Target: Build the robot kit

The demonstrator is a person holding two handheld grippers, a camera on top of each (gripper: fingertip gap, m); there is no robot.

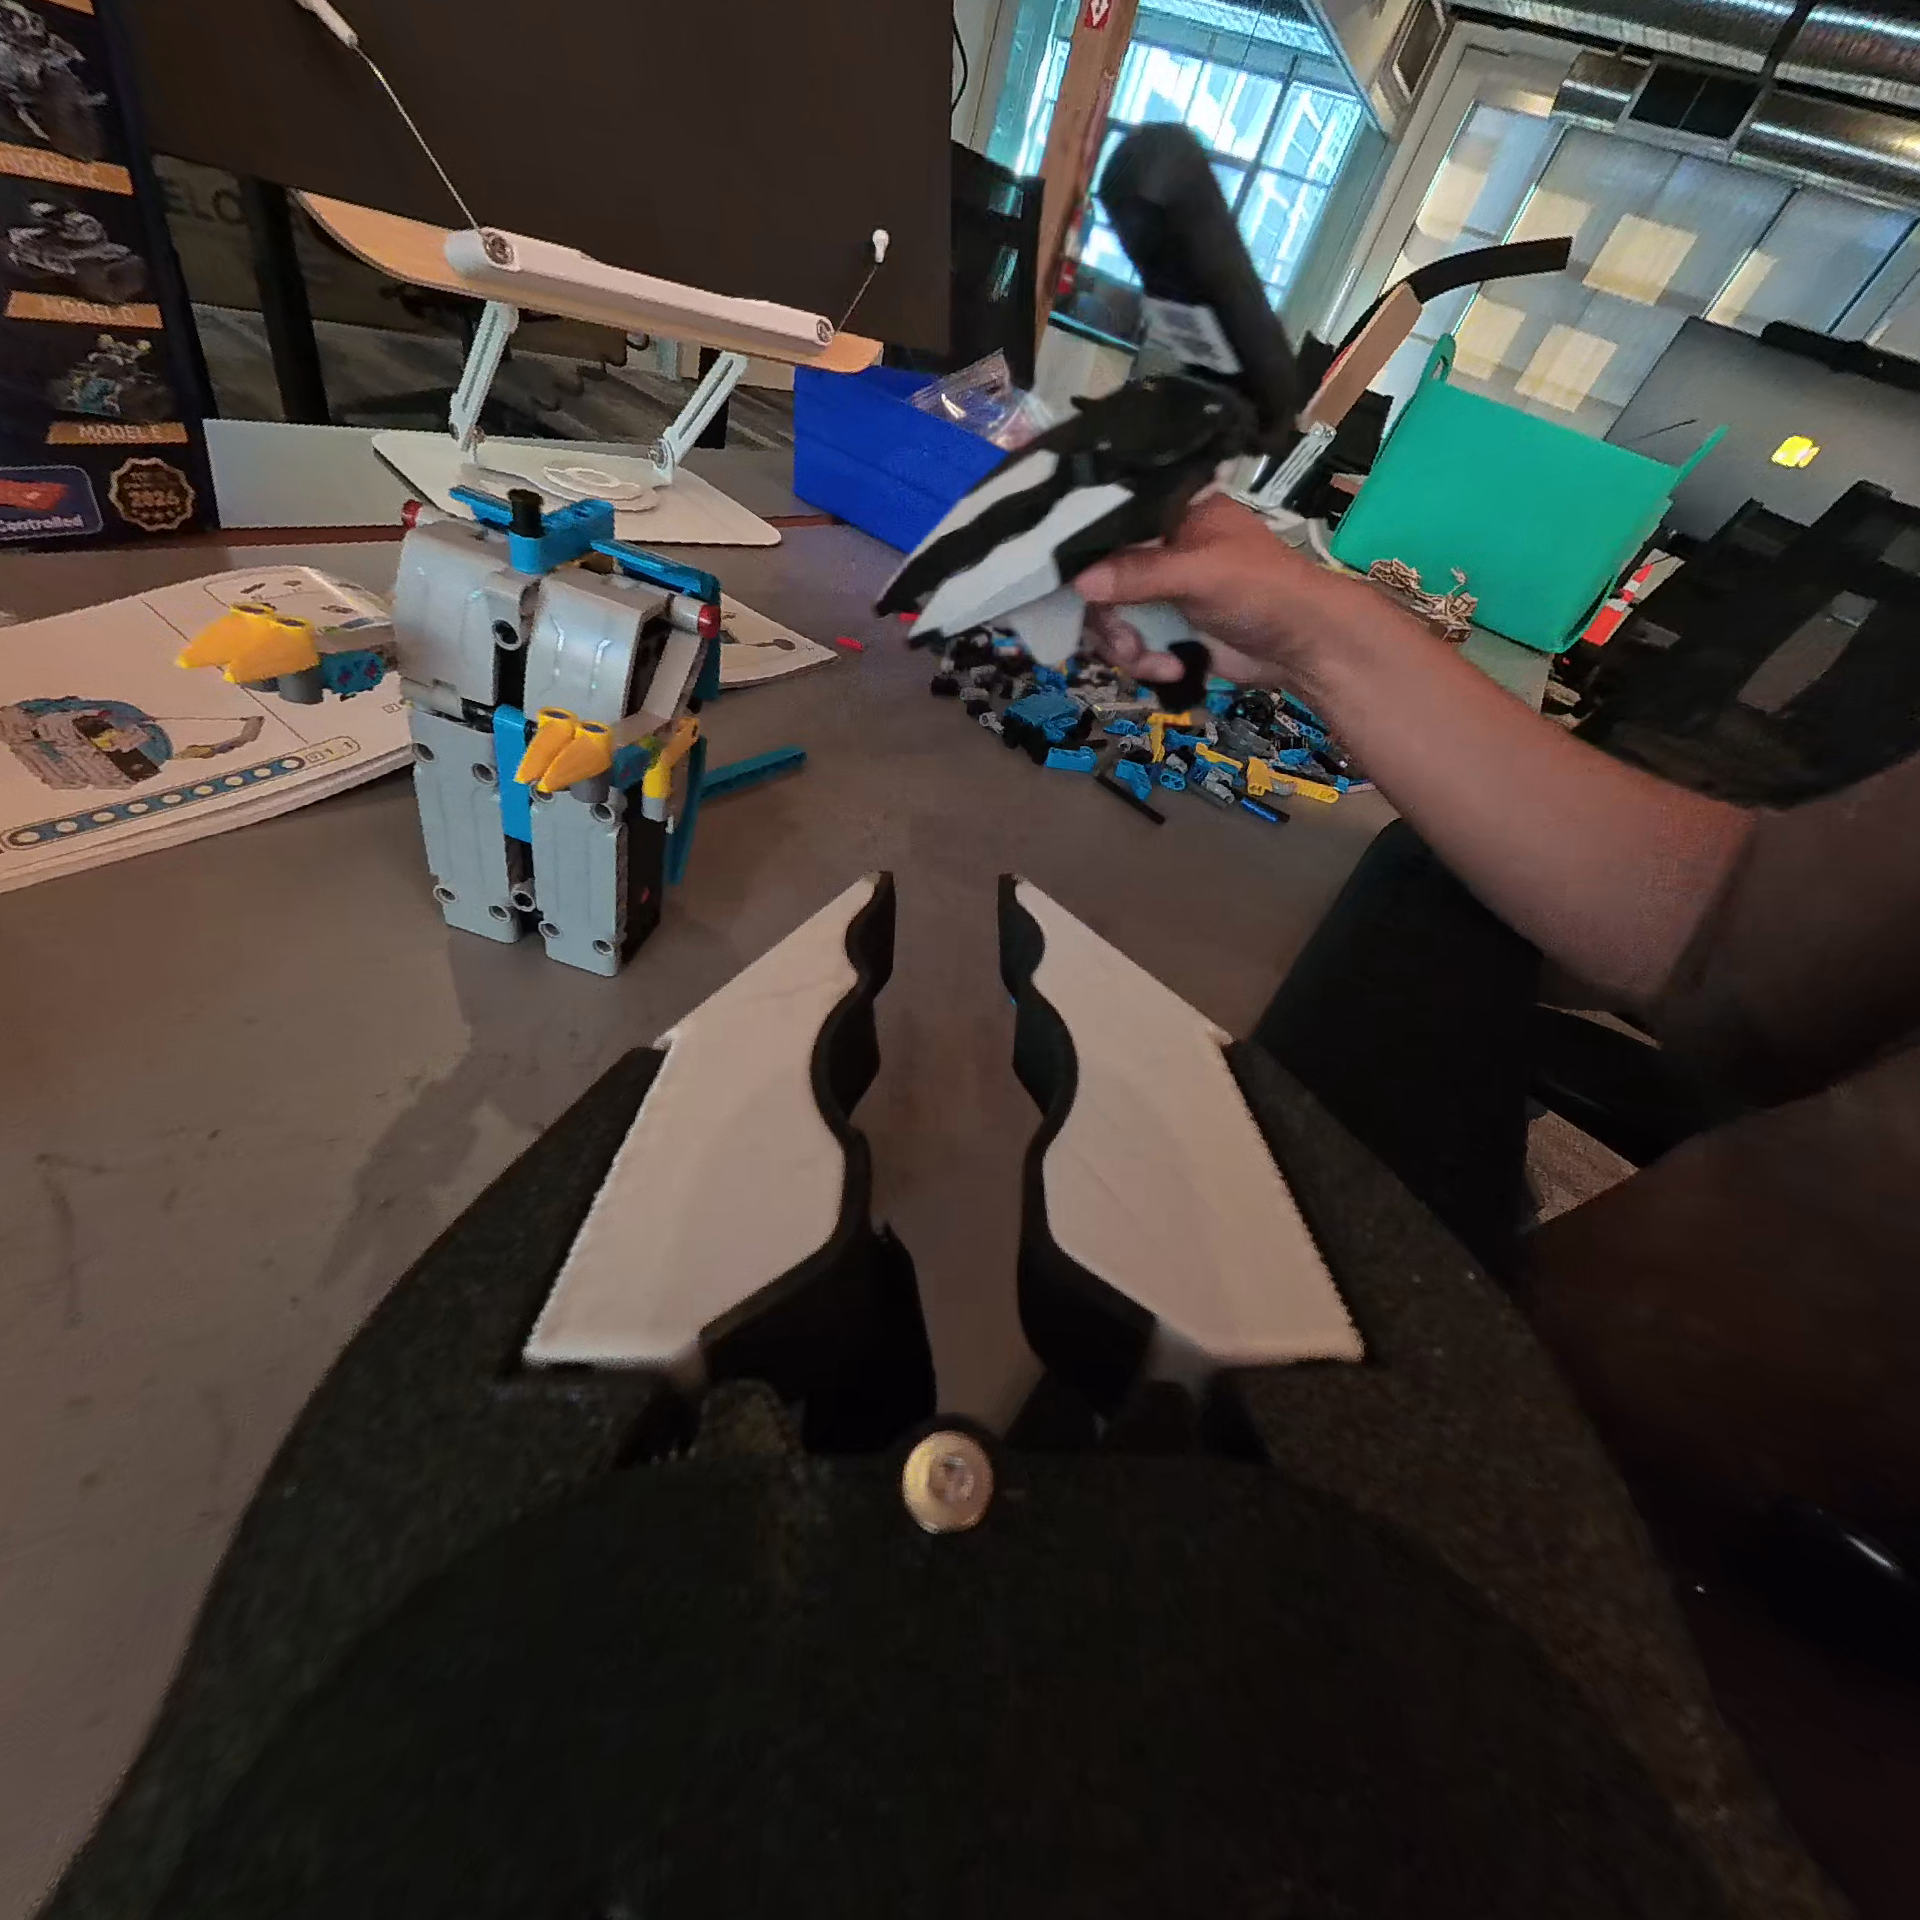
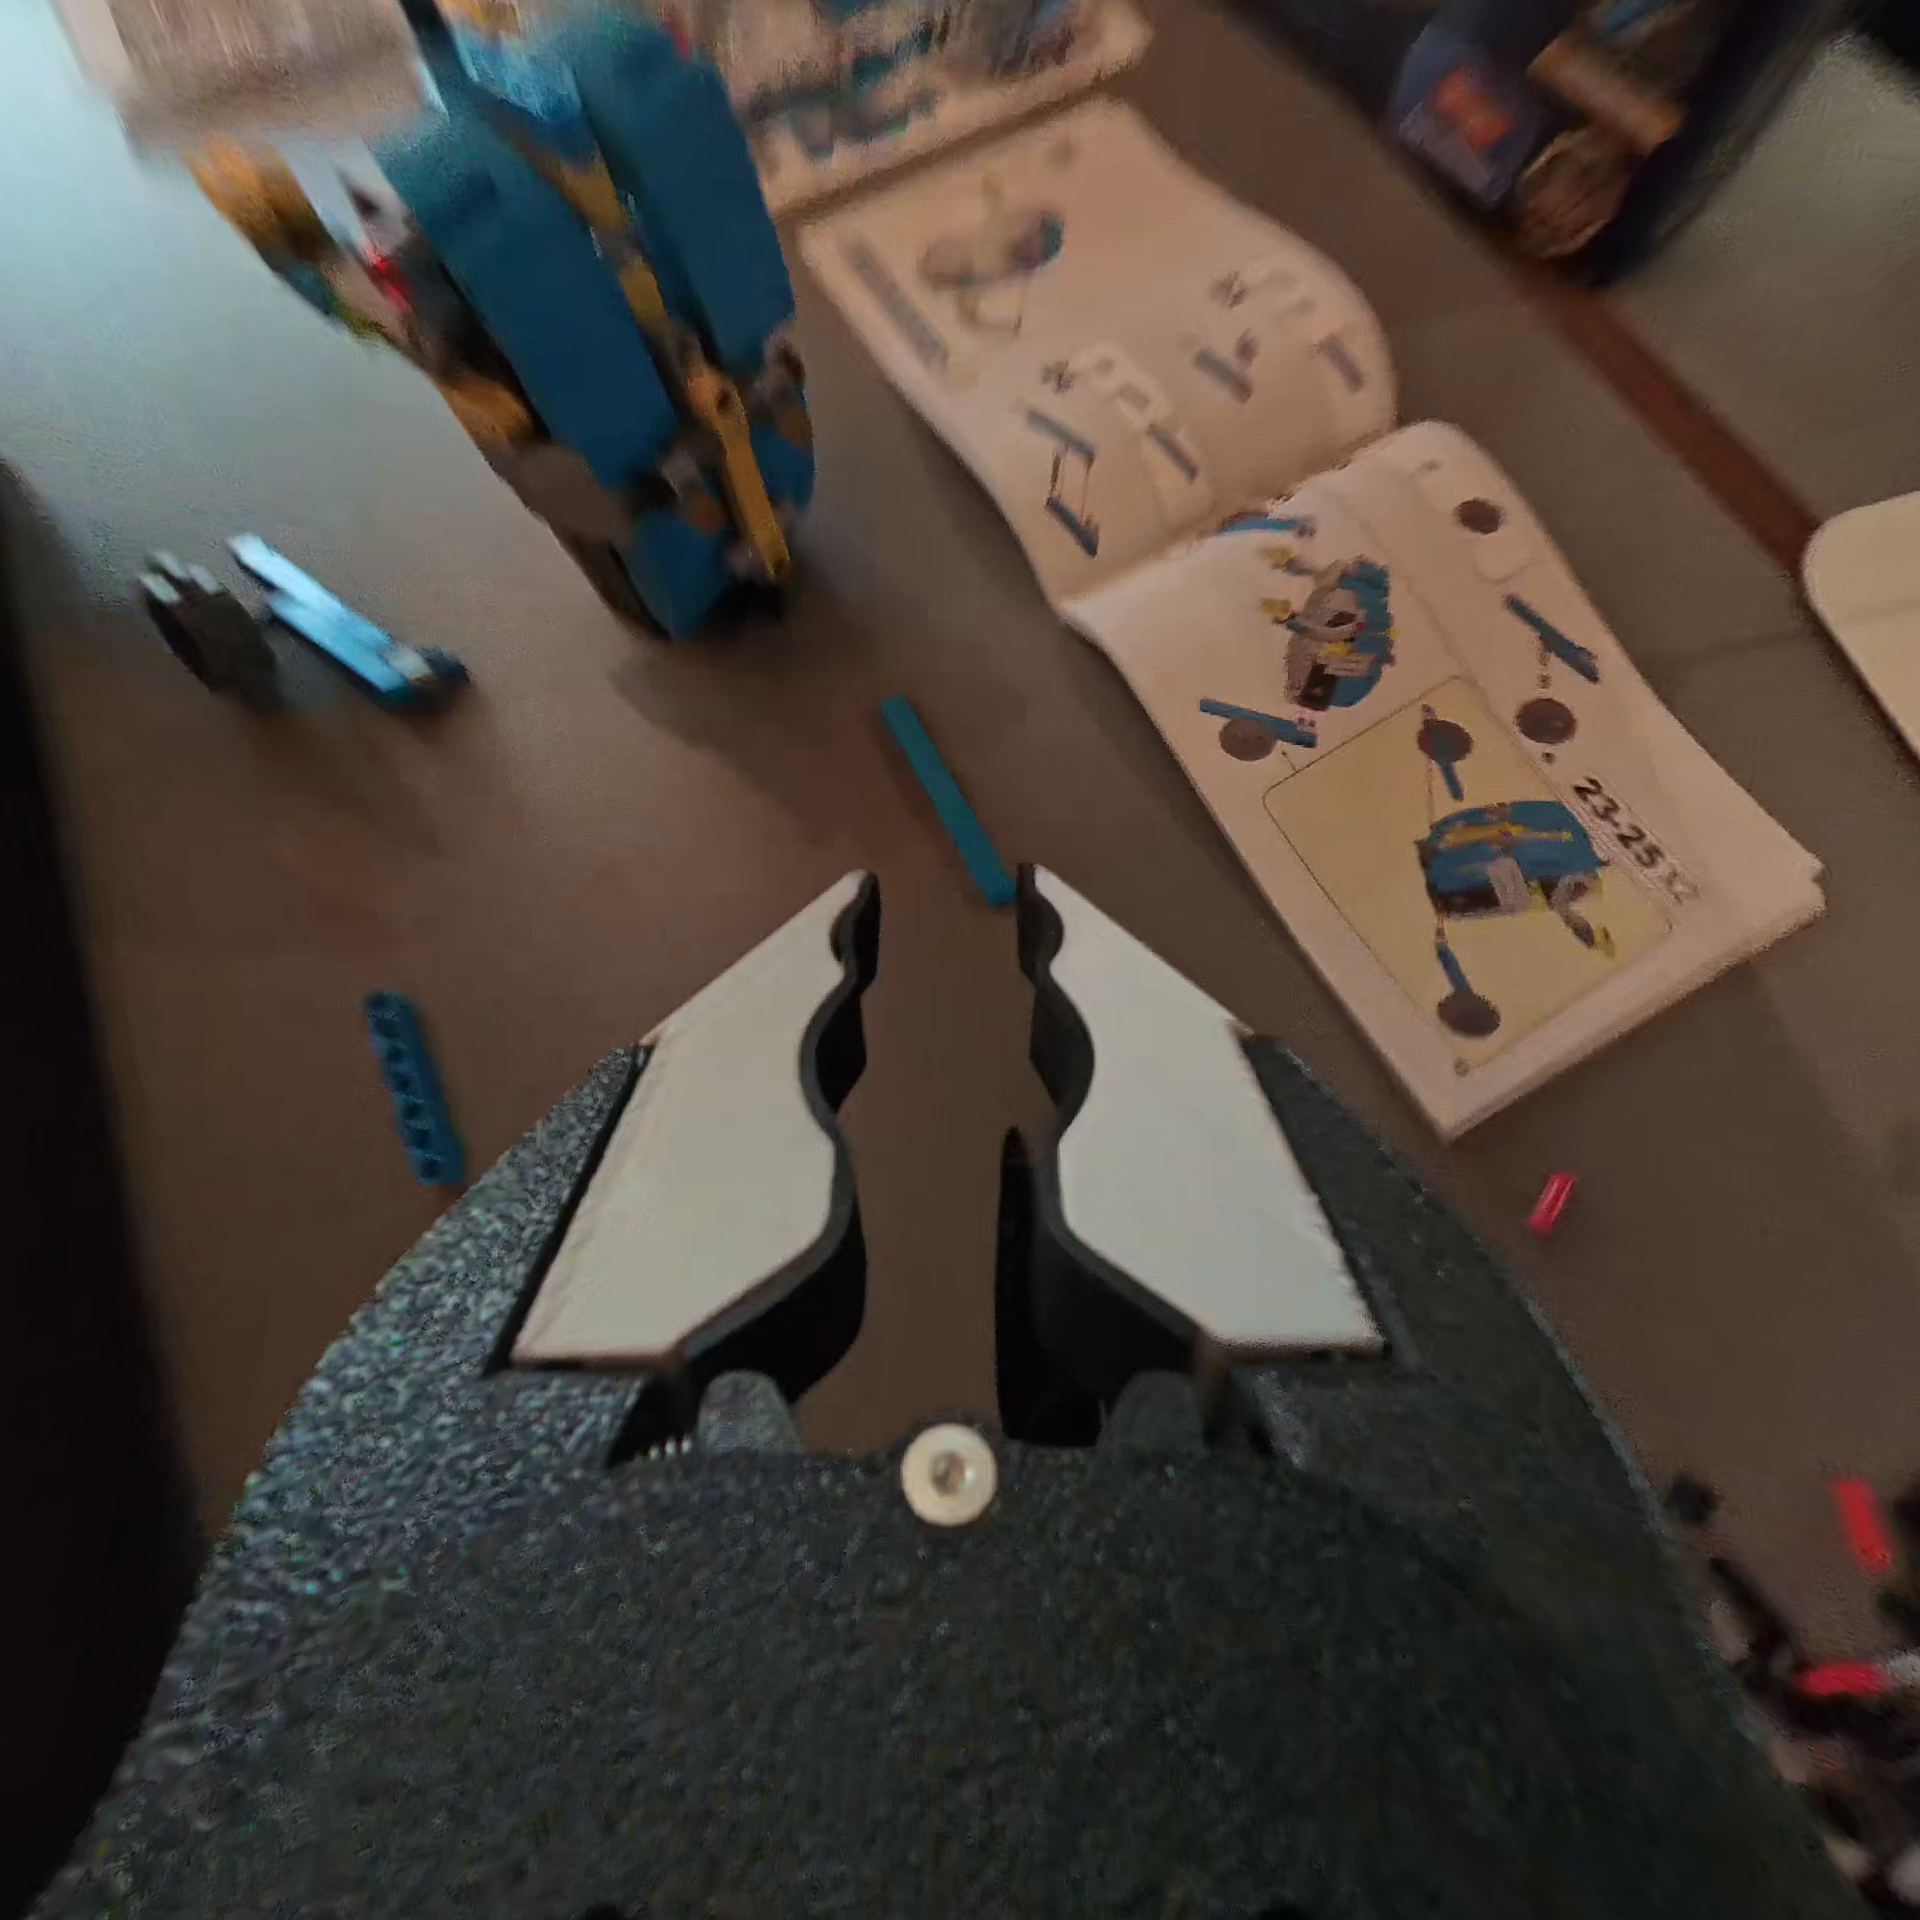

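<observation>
Two grippers apart, nothing held

Two views, taken in turn. In the left wrist view, my left gripper (image 1: pixel 943 883) hung over the grey table (image 1: pixel 260 1091) with its fingers a little apart and bare table showing in the gap; it held nothing. Nearest it, ahead and to the left, a grey, blue and yellow brick model (image 1: pixel 551 727) stood upright, not touching my fingers. A booklet (image 1: pixel 156 717) lay open behind the model. Farther right, my right gripper (image 1: pixel 904 613) hovered above a pile of loose pieces (image 1: pixel 1143 727), gripped by my hand (image 1: pixel 1195 592). A blue bin (image 1: pixel 883 457) and a green bag (image 1: pixel 1496 520) stood at the back.

In the right wrist view, blurred, my right gripper (image 2: pixel 948 883) also had its fingers parted, with nothing between them. A short blue beam (image 2: pixel 943 795) lay on the table just ahead of the tips, its near end close to my right finger; I could not tell whether they touched. Another blue beam (image 2: pixel 414 1086) lay to the left, near the gripper body. The model (image 2: pixel 623 343) stood farther ahead on the left, with a wheel and beam piece (image 2: pixel 281 623) beside it. The open booklet (image 2: pixel 1351 675) lay to the right, and a small red pin (image 2: pixel 1550 1202) lay near it.
</observation>
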